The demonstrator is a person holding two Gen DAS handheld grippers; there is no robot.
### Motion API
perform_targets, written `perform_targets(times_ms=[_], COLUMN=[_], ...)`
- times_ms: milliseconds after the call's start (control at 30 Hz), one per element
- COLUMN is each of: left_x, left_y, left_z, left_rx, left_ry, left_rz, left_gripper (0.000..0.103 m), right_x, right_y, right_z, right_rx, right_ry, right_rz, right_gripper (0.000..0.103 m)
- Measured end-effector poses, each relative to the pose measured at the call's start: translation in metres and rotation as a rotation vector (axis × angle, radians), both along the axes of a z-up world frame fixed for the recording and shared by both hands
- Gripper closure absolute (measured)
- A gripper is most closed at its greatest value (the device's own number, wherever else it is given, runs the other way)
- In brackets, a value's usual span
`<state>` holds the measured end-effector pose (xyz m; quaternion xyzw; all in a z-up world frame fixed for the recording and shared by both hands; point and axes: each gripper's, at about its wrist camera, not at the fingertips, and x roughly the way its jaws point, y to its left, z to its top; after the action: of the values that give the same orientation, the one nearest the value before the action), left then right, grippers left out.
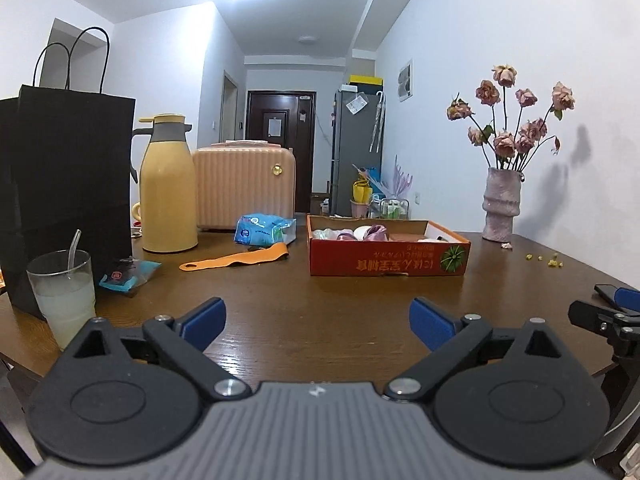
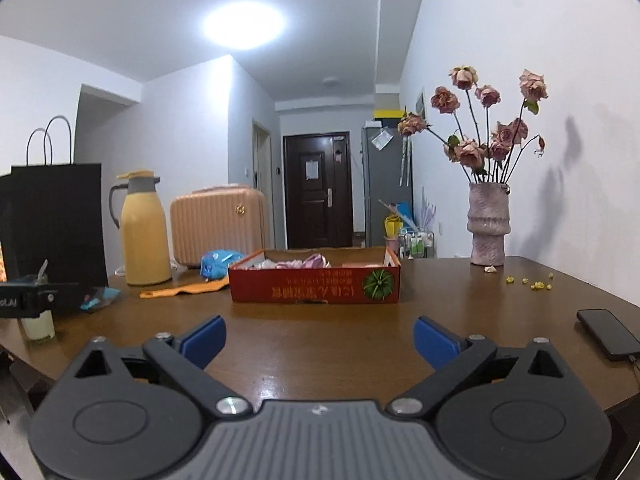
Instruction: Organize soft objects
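Observation:
A shallow red cardboard box [image 1: 384, 260] [image 2: 316, 286] stands on the brown wooden table [image 1: 304, 312] and holds several soft pink, purple and white items [image 1: 370, 234] [image 2: 308, 262]. Left of it lie a blue-and-white soft pack [image 1: 264, 230] [image 2: 218, 264], an orange strip [image 1: 236, 260] [image 2: 184, 289] and a small blue packet [image 1: 128, 274]. My left gripper [image 1: 318, 320] is open and empty, low over the table's near part. My right gripper [image 2: 320, 338] is open and empty, in front of the box.
A black paper bag [image 1: 68, 184], a glass of pale drink [image 1: 66, 292], a yellow thermos [image 1: 168, 184] and a pink case [image 1: 244, 184] stand at left. A vase of dried roses [image 2: 488, 220] stands at back right. A phone [image 2: 608, 332] lies at the right edge.

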<state>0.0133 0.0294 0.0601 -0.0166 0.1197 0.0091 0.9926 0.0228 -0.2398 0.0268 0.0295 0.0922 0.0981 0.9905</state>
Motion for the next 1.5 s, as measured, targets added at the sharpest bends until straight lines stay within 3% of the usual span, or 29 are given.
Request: perform_targets(times_ms=[367,1500], left_x=[-0.004,-0.005], left_y=[0.003,0.000], left_z=[0.002,0.002], left_rx=[0.004,0.018], left_ry=[-0.011,-0.016], left_rz=[0.000,-0.020], left_gripper=[0.002,0.002], right_x=[0.001,-0.001], right_y=[0.013,0.009], right_z=[-0.001,-0.004], right_rx=[-0.027,-0.002], right_ry=[0.004,-0.010], right_rz=[0.038,0.002], right_gripper=[0.000,0.000])
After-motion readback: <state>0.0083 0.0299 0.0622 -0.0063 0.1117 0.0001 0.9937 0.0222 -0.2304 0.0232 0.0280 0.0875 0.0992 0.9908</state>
